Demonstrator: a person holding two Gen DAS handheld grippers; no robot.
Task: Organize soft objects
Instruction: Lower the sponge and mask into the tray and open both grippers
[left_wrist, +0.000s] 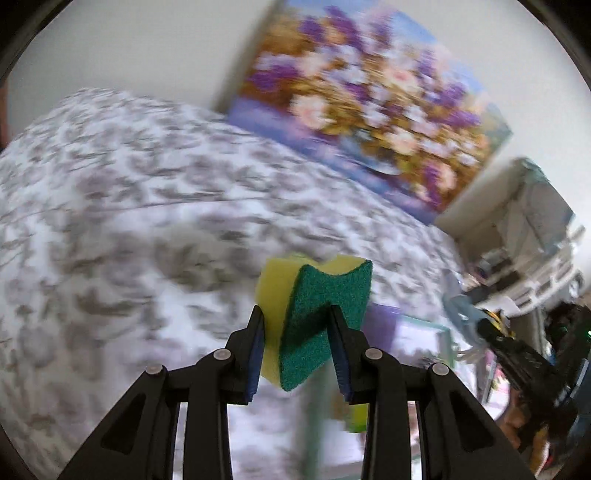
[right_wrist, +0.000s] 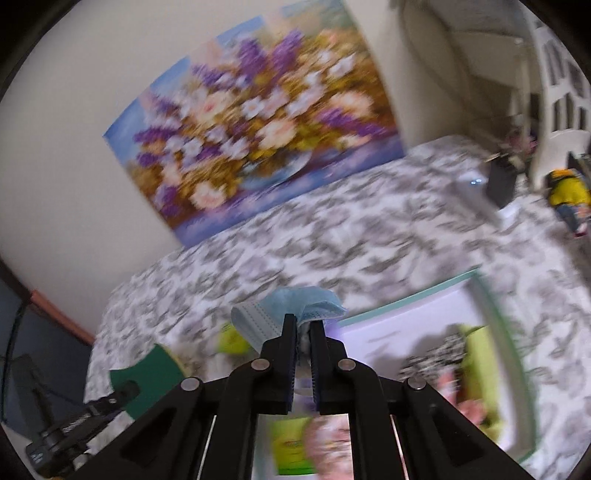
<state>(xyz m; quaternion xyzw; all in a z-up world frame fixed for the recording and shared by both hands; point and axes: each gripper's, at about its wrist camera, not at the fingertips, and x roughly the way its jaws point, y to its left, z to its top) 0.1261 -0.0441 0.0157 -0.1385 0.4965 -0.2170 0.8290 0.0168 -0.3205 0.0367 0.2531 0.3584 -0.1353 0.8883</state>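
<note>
Mid-task, my left gripper (left_wrist: 297, 325) pinches a yellow-green sponge (left_wrist: 314, 321) aloft, my right gripper (right_wrist: 303, 325) clamps a blue face mask (right_wrist: 291, 310), and the partly filled tray (right_wrist: 413, 299) beneath awaits both.

No legible text, brand, number or sign is found in either view. Print is suspected on a green-yellow packet (right_wrist: 290, 446) at the lower edge of the right wrist view, but it is blurred past reading. The painting (right_wrist: 255, 122) on the wall carries flowers only; no signature can be made out. Everything else is smeared by motion blur.
</note>
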